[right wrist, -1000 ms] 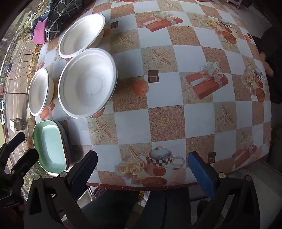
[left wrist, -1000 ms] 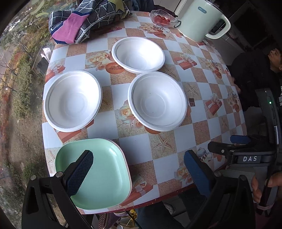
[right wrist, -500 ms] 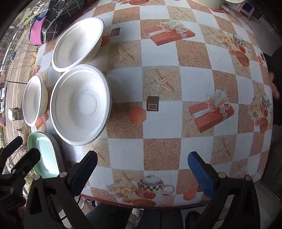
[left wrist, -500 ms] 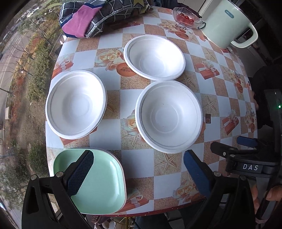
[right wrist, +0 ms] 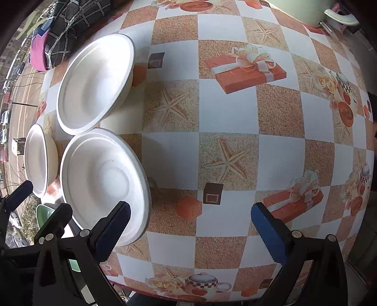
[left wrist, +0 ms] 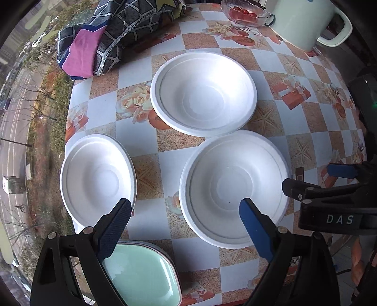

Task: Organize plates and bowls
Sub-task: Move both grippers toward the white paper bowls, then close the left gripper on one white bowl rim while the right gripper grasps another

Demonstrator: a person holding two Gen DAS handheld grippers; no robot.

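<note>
Your left tool (left wrist: 185,213) points straight down over the bench (left wrist: 146,143), jaws wide with nothing between the pads; they have just been closing a little, and no pad touches anything. Just ahead of its right finger (left wrist: 255,231) sits the near white bowl (left wrist: 235,186), with that fingertip overlapping its rim in the left wrist view; contact not confirmed. Ahead of its left finger (left wrist: 115,227) sits the left white bowl (left wrist: 97,179), apart from the near one. Farther ahead, between and beyond those two, is the far white bowl (left wrist: 203,94). Under and behind the left finger lies the green plate (left wrist: 143,275), on top of a stack at the bench edge nearest you. Well ahead of the tool: a folded checked cloth (left wrist: 106,37) to the left, a glass dish of red fruit (left wrist: 245,13) and a pale kettle (left wrist: 304,23) to the right. Your right tool (right wrist: 189,221) also points down, jaws wide, empty, over bare patterned bench. Its left finger (right wrist: 113,229) overlaps the near white bowl's rim in the right wrist view; the other bowls are further left, and a sliver of green plate shows behind the left tool's fingers.
</note>
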